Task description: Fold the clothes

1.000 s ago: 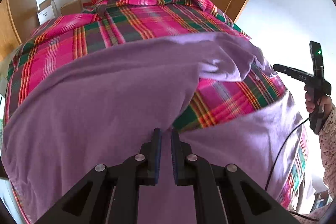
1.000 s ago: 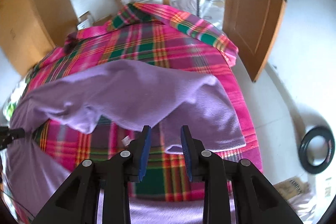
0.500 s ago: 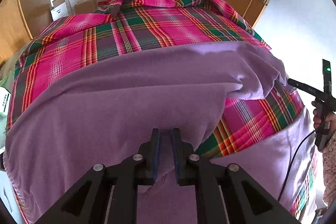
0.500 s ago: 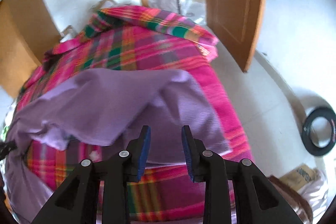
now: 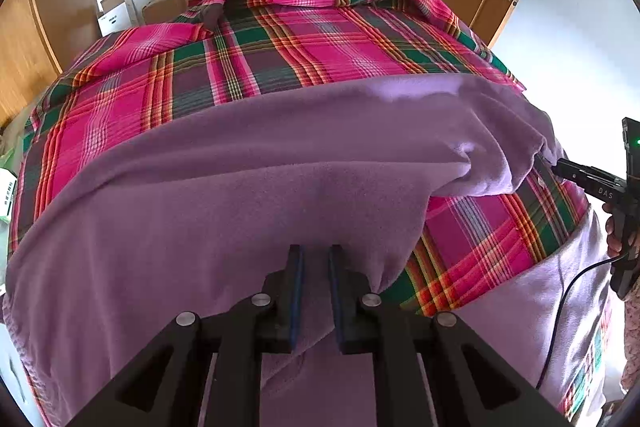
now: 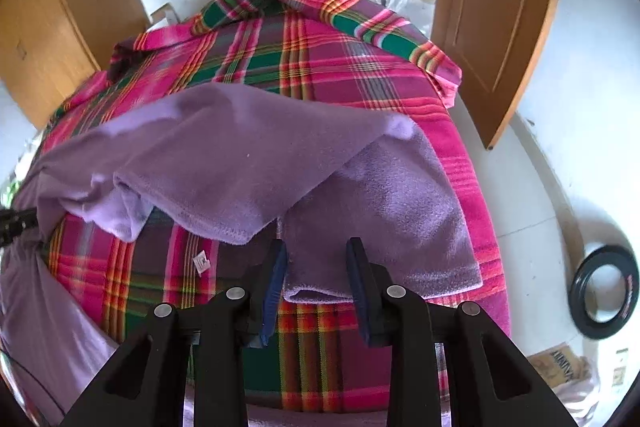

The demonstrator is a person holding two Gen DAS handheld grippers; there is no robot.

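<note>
While left gripper [image 5: 315, 259] jaws pinch fuzzy purple fleece [image 5: 240, 187], right gripper [image 6: 316, 263] jaws gape wide.

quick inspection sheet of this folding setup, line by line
surface: plaid blanket, pink and green, covers it.
job's things: purple cloth half folded over itself, plaid showing through a gap.
clutter: white tag on the plaid.
grippers: left gripper shut on the cloth; right gripper open above the cloth edge.
cables: black cable hangs from the right gripper.
surroundings: cardboard boxes, wooden door, black ring on floor.
</note>
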